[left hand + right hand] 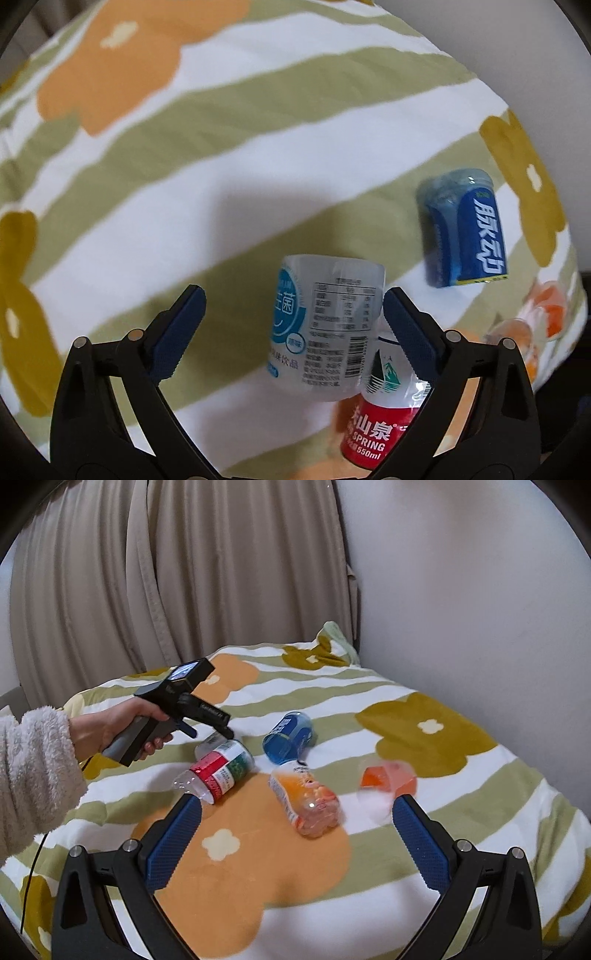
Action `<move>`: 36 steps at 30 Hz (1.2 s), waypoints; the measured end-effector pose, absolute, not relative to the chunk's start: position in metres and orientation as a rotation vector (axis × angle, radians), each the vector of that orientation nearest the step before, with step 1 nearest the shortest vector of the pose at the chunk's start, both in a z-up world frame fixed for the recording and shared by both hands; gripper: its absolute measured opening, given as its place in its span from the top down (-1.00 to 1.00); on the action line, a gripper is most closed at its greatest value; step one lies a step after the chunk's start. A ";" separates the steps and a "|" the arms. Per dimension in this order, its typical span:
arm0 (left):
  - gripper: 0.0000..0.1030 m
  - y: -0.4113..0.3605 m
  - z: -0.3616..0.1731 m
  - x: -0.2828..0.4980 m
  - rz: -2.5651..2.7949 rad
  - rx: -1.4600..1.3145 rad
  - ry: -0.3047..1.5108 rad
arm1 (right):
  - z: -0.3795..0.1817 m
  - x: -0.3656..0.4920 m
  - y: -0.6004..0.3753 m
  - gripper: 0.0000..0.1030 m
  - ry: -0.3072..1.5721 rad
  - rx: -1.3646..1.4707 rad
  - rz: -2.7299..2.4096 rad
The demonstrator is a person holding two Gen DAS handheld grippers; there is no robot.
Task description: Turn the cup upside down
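Bedroom: flowered bedspread (424, 720), curtains (166, 572)

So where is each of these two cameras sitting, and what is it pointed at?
Left wrist: on the left gripper, looking steeply down at the blanket, white cup between its open fingers.
Right wrist: on the right gripper, facing across the bed to curtains; a hand holds the left gripper.
Shared: red cup, blue cup.

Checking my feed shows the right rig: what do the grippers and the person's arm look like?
Both grippers, left gripper and right gripper, have black frames, silver pivot bolts and textured blue pads. The left one's grey handle carries a small screen. The sleeve is fluffy and pale.
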State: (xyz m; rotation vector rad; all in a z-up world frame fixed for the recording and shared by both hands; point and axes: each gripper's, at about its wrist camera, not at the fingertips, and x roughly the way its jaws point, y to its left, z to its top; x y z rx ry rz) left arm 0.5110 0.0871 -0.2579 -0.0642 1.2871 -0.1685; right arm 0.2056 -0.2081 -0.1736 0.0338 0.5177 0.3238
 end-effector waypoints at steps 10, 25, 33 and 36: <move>-0.13 0.072 -0.281 0.509 -0.208 -0.027 1.362 | -0.177 0.206 -0.199 -1.00 0.519 0.031 0.351; -0.11 0.053 -0.158 0.409 -0.299 0.245 1.104 | -0.147 0.187 -0.201 -1.00 0.452 0.000 0.317; -0.11 -0.012 -0.166 0.291 -0.545 0.473 1.149 | -0.133 0.156 -0.197 -1.00 0.445 0.021 0.302; -0.11 -0.043 -0.198 0.264 -0.600 0.517 1.164 | -0.129 0.143 -0.195 -1.00 0.440 0.015 0.298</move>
